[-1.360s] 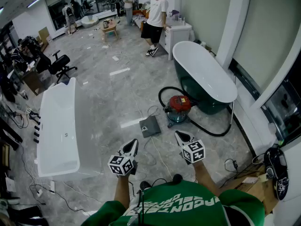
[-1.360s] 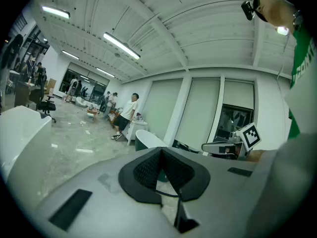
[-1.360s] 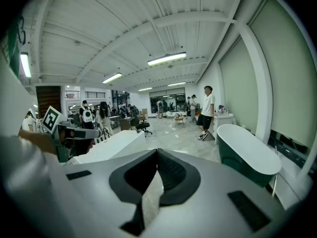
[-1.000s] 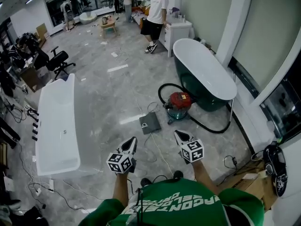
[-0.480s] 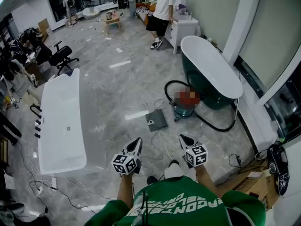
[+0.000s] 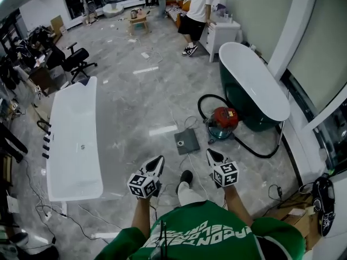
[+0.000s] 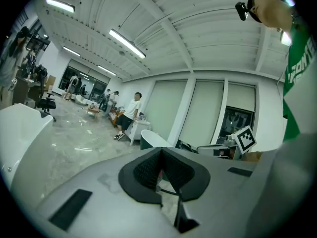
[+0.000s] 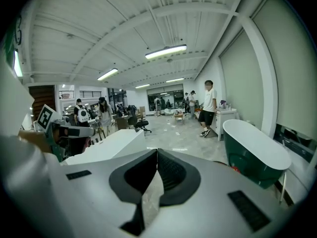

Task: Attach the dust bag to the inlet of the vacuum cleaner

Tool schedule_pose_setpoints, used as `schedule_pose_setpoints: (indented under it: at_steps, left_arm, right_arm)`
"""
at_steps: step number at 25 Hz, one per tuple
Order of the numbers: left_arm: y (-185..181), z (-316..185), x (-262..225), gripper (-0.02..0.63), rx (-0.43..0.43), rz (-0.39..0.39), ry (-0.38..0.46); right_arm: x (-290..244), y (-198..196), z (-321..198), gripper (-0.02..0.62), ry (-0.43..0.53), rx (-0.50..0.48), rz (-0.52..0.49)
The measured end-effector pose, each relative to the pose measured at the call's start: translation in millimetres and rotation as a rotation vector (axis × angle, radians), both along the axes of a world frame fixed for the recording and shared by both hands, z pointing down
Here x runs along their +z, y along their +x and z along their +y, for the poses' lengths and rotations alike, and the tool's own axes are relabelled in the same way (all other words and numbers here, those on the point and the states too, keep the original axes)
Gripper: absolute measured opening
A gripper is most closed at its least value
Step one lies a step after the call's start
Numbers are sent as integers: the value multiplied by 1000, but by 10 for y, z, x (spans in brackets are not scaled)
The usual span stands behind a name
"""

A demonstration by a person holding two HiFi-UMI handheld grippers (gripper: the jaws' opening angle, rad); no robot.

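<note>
on the grey marble floor of a big open room, the head view shows a red vacuum cleaner with its black hose looped around it, just beside a dark green bathtub with a white rim. a flat grey square, which may be the dust bag, lies on the floor close to the left of the vacuum cleaner, with thin cables trailing past it. a long white bathtub stands well apart on the left. an office chair, a standing person and a white cabinet are farther back. the left tongs and right tongs hang side by side above the floor in front of a green shirt, both well short of the vacuum cleaner. a dark shoe is on the floor between them.

in the left gripper view, the left tongs are closed tip to tip with nothing in them; beyond are the floor, the standing person and a ribbed white ceiling with strip lights.

in the right gripper view, the right tongs are likewise closed and empty, with the green bathtub to the right and the white bathtub to the left.

against half a second ago, the shoe has stepped forward between the tongs, and the whole room sits a little more to the right in the head view; the tongs keep their pose.
</note>
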State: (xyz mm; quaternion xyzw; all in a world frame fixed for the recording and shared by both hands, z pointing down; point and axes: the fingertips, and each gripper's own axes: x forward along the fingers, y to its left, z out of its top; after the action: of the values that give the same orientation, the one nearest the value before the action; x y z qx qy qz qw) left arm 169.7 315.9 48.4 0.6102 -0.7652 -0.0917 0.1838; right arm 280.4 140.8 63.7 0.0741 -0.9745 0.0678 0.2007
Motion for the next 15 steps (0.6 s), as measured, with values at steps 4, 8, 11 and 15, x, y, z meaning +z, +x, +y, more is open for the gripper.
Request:
schedule_pose_setpoints:
  at_steps: [4,8,11,15]
  left_arm:
    - [-571,-250,71,3,9,9,-23]
    - [-1067,-652,31,3,35,-1,-43]
    - [-1359,-1005,5,3,59,-7,-47]
    - [-1649,-1456,43,3,86,-11,-56]
  right_arm:
    - [-53,-633,-287,9,-5,6,-29]
    - [-76,-1127,-603,9,-14,7,-32]
    - [-78,-1411,-875,9,-15,9,-29]
    - [-28,-1704,-1262,9,-21,20,-26]
